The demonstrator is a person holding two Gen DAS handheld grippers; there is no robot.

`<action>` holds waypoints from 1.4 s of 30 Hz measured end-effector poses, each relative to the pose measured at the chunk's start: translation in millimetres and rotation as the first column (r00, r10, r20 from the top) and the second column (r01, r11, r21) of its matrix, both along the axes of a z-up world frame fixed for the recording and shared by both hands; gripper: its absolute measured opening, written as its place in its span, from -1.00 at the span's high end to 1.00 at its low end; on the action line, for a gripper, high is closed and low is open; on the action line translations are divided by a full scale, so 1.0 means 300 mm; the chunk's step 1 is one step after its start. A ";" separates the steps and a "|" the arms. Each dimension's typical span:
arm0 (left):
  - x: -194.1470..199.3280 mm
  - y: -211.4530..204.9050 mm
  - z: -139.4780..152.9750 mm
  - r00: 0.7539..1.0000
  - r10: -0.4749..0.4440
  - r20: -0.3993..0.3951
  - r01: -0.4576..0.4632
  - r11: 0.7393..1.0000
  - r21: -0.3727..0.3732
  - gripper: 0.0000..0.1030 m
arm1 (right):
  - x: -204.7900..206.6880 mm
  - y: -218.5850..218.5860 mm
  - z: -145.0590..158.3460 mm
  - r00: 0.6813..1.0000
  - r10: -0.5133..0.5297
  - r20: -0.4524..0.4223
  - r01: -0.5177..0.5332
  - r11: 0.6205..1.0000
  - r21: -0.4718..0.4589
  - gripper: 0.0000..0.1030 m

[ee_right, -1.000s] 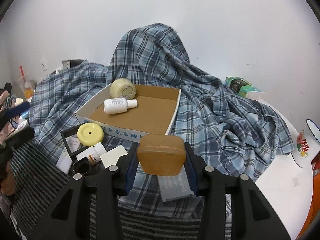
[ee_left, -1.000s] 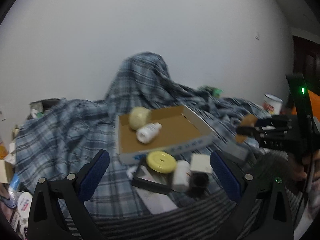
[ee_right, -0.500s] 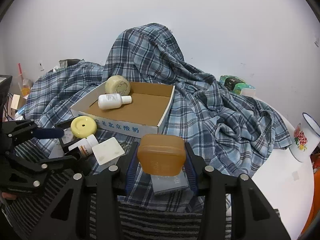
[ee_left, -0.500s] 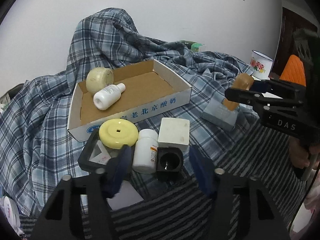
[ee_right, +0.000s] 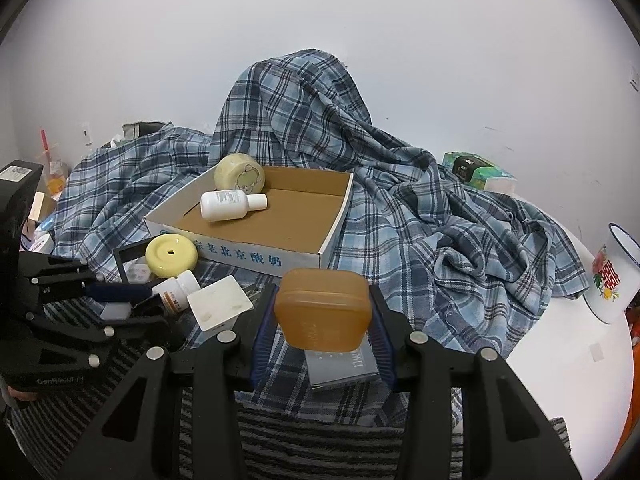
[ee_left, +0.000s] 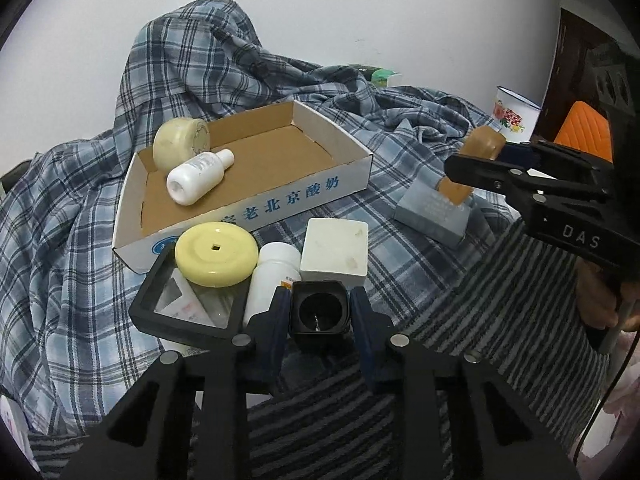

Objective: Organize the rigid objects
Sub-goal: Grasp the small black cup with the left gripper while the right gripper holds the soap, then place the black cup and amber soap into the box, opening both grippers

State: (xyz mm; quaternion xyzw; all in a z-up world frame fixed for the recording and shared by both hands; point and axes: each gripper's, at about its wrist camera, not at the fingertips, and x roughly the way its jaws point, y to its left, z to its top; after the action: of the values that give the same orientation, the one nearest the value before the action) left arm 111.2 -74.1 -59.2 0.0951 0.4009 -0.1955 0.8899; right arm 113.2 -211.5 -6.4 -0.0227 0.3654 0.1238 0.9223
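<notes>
My left gripper has its blue pads around a small black square cup that sits on the cloth, touching or nearly touching its sides. My right gripper is shut on an amber soap-like box, held above a grey box. A cardboard tray holds a cream round tin and a white bottle. In front of it lie a yellow disc, a white pill bottle, a white square box and a black frame.
A blue plaid cloth covers the table and rises in a heap behind the tray. An enamel mug stands at the right on the white table edge. A green tissue pack lies at the back right. Clutter sits at the far left.
My left gripper has come down and forward to the black cup and narrowed around it. The right gripper has stayed shut on the amber box, almost still.
</notes>
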 end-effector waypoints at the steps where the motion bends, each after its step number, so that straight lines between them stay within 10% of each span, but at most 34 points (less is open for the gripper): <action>1: -0.005 -0.001 0.003 1.000 -0.002 0.009 0.002 1.000 -0.001 0.38 | -0.001 0.000 0.000 1.000 -0.001 0.002 0.001 1.000 0.001 0.19; 14: -0.194 0.074 0.141 0.912 0.144 0.384 -0.118 0.989 -0.092 0.38 | -0.072 -0.023 0.051 0.991 -0.029 0.133 0.025 0.999 0.035 0.18; 28: -0.248 0.123 0.257 0.822 0.247 0.513 -0.214 0.969 -0.124 0.38 | -0.109 -0.023 0.107 0.977 -0.057 0.206 0.049 0.998 0.042 0.19; 33: -0.228 0.135 0.391 0.775 0.276 0.568 -0.222 0.961 -0.164 0.38 | -0.089 -0.029 0.210 0.971 -0.082 0.224 0.046 0.986 0.160 0.19; 42: -0.085 0.135 0.520 0.729 0.318 0.607 -0.210 0.947 -0.243 0.38 | 0.083 0.057 0.404 0.934 -0.059 0.352 0.034 0.996 0.077 0.19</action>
State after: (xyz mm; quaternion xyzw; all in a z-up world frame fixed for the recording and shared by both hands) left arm 85.8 -33.6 96.8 0.0271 0.0671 -0.0536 0.9959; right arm 138.1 -194.5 114.7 -0.0036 0.1894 0.1085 0.9759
